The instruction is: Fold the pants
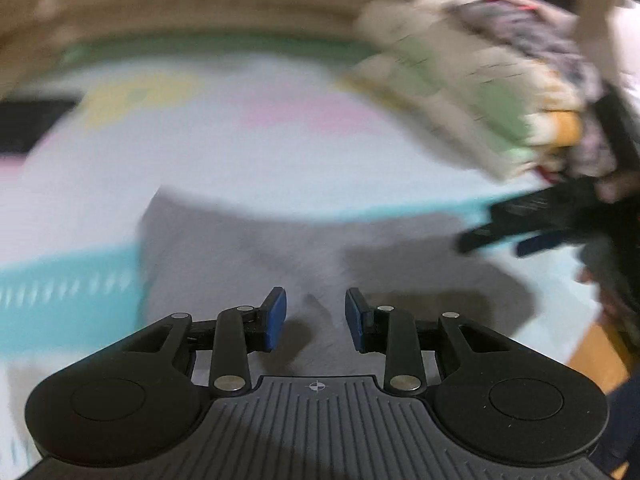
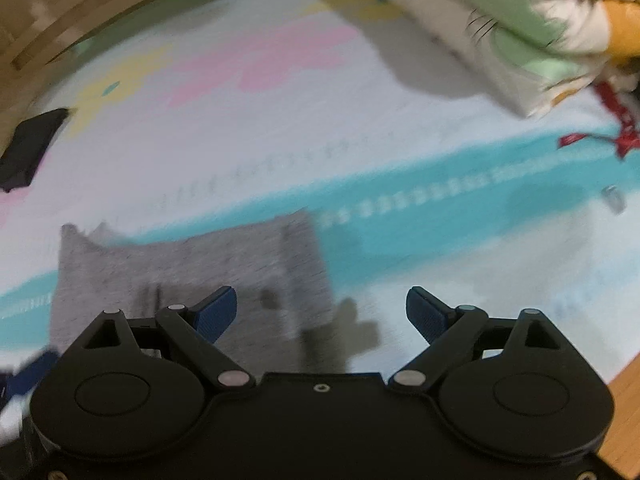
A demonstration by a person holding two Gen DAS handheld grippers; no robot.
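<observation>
The grey pants [image 1: 248, 248] lie folded flat on a pale bedsheet [image 1: 224, 152] with a teal stripe. My left gripper [image 1: 316, 320] hovers low over the grey cloth, jaws partly apart and nothing between the blue pads. Further right in that view, the right gripper [image 1: 492, 246] shows as a dark, blurred shape by the pants' edge. In the right wrist view, the pants [image 2: 192, 264] form a grey rectangle. My right gripper [image 2: 322, 312] stands wide open above their right edge, holding nothing. Both views are motion-blurred.
A stack of folded cream, green and orange fabric [image 2: 500, 28] sits at the back right, with patterned clothes [image 1: 532, 36] behind it. A black item [image 2: 28, 148] lies at the far left, a red ribbon-like piece [image 2: 616, 120] at the right. A wooden edge [image 2: 624, 412] borders the sheet.
</observation>
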